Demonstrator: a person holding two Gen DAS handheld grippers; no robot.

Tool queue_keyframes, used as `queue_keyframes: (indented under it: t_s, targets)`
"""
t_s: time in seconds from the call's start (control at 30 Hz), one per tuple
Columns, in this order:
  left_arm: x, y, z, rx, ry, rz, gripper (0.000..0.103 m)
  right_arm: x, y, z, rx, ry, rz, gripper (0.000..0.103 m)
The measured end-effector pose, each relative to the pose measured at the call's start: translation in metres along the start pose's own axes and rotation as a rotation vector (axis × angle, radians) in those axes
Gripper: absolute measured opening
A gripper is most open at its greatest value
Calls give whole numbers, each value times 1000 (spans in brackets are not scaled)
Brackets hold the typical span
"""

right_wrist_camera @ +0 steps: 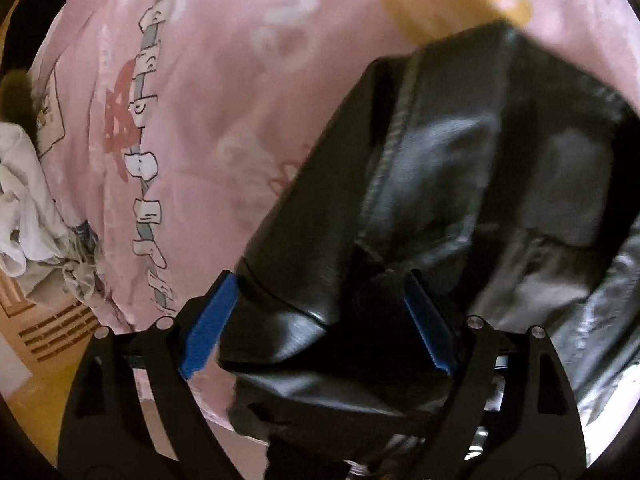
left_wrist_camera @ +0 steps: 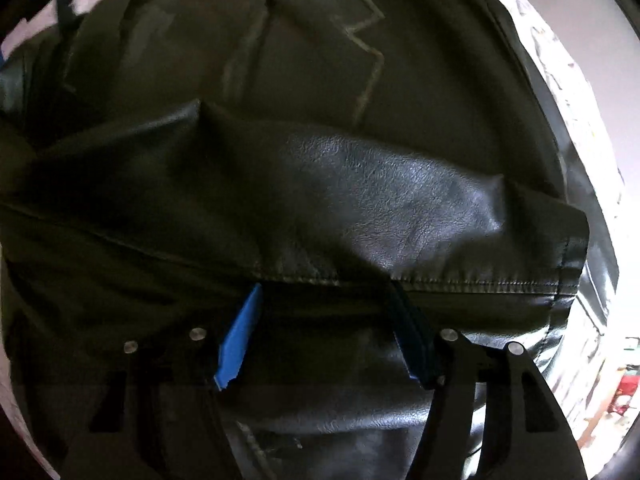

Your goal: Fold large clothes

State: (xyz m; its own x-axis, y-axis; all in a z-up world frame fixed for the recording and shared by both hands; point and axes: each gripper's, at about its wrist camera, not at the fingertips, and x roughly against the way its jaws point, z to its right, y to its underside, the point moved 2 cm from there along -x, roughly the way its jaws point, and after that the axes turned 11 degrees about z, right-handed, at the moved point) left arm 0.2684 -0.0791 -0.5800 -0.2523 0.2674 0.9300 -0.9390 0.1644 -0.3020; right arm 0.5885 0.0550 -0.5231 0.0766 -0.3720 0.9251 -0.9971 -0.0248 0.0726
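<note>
**Black leather jacket spread over a pink printed sheet, both grippers standing over it**

Blue pads on black fingers fill the near edge of both wrist views. Seen from the left wrist, the left gripper (left_wrist_camera: 324, 316) points steeply down onto the jacket (left_wrist_camera: 320, 184); its blue fingertips (left_wrist_camera: 238, 340) reach up to a stitched hem that runs left to right just beyond them, and the tips seem tucked under that fold. Its jaws stand well apart. Whether the pads press on the leather cannot be told, since the tips are hidden by the fold.

That jacket is black, grained, glossy leather, catching light on its right half. A sleeve or folded panel lies across the middle of the left view, ending in a stitched cuff at the right. Beyond it, further off, a notched lapel with worn, pale edges points toward the far side. Pale bedding shows around the far and right rim.

From the right wrist, the right gripper (right_wrist_camera: 320, 320) hangs with its jaws spread and released; a folded corner of the jacket (right_wrist_camera: 440, 184) sits between the pads, which do not squeeze it. A stitched seam runs from the near middle toward the far right. Left of the leather lies the pink sheet (right_wrist_camera: 224, 92) with a cartoon print, and at the far left edge a crumpled white cloth (right_wrist_camera: 24, 200). This view is blurred.
</note>
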Motion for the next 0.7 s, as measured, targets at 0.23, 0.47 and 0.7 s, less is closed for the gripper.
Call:
queue_keyframes:
  t_s: [0.23, 0.47, 0.7]
  targets:
    - [3, 36, 19, -169, 71, -21, 60, 6, -1, -29, 72, -98, 81, 29]
    - [7, 51, -3, -216, 153, -46, 62, 14, -2, -4, 380, -184, 261, 27]
    - [13, 65, 0, -210, 237, -88, 70, 71, -28, 38, 232, -56, 409, 39]
